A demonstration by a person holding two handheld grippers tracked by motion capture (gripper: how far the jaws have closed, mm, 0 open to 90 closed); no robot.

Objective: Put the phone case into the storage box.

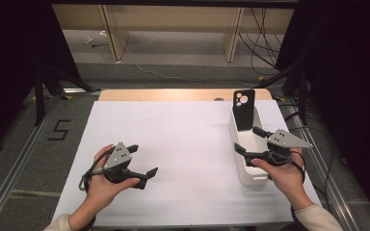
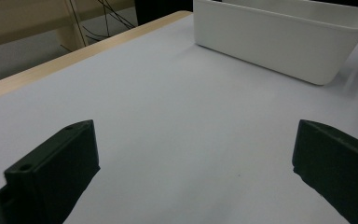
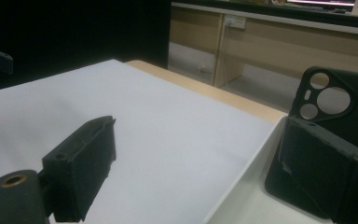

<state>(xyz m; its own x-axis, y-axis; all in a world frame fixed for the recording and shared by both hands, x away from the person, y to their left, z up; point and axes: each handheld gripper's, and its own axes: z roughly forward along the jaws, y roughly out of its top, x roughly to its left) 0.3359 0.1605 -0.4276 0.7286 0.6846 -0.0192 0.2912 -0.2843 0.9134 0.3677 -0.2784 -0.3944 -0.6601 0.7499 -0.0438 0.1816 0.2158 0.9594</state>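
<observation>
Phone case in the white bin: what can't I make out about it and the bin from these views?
- Phone case: its lower end, hidden in the high view by the bin's wall and in the right gripper view by that gripper's own jaw.
- White bin: part of its inside floor, covered in the high view by the right gripper; its near end is cut off at the right gripper view's bottom edge.
- Bin's inside: hidden in the left gripper view by its wall.

On my table: one white bin [image 1: 246,159], one black phone case [image 1: 244,109] standing in it, and two grippers, left [image 1: 139,161] and right [image 1: 250,141].
</observation>
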